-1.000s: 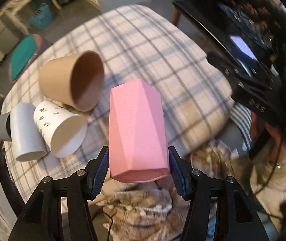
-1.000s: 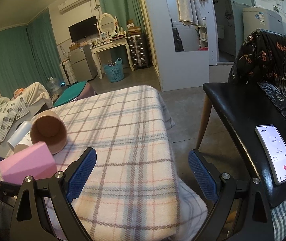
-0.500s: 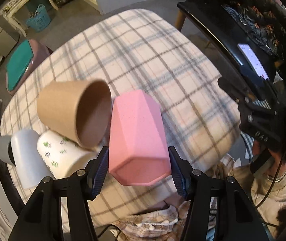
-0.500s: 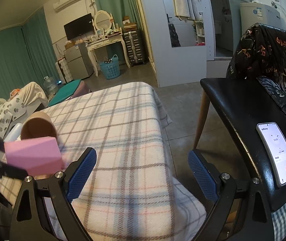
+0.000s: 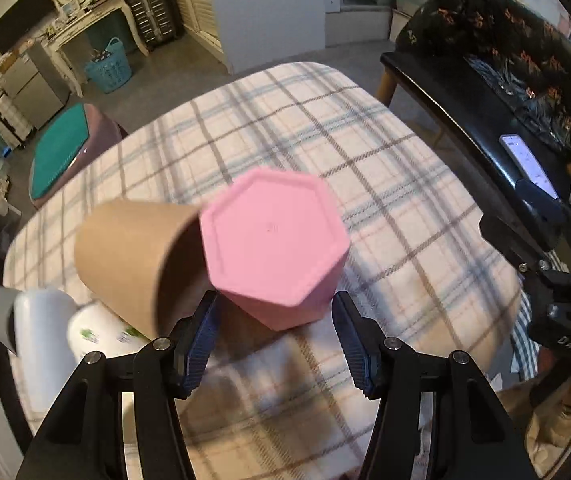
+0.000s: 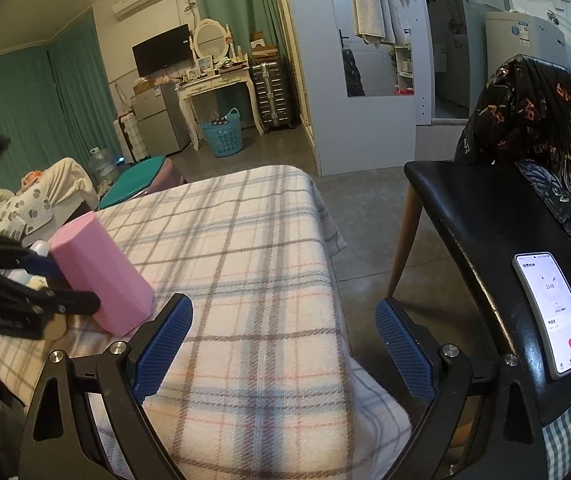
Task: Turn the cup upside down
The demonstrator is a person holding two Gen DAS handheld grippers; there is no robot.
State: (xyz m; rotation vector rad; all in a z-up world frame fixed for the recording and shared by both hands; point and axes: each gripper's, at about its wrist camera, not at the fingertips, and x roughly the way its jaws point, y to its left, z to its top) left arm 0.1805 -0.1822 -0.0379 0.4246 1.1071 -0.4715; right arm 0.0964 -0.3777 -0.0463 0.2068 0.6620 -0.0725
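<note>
The pink faceted cup (image 5: pixel 275 248) stands upside down on the plaid table (image 5: pixel 385 216), its hexagonal base facing up. My left gripper (image 5: pixel 275 336) sits just behind it, its blue pads on either side of the cup's lower part with a small gap showing at each side. The right wrist view shows the cup (image 6: pixel 101 268) mouth down on the cloth with the left gripper's fingers (image 6: pixel 45 300) around it. My right gripper (image 6: pixel 281 344) is open and empty above the table's near right corner.
A brown cup (image 5: pixel 133 264) lies on its side just left of the pink cup. A white patterned cup (image 5: pixel 101 334) and a grey cup (image 5: pixel 25 336) lie further left. A black bench (image 6: pixel 485 240) with a phone (image 6: pixel 553 312) stands to the right.
The left gripper turned the pink cup from lying tilted in the air to base up and lowered it onto the cloth. Its pads now look slightly apart from the cup. The right gripper barely moved.
</note>
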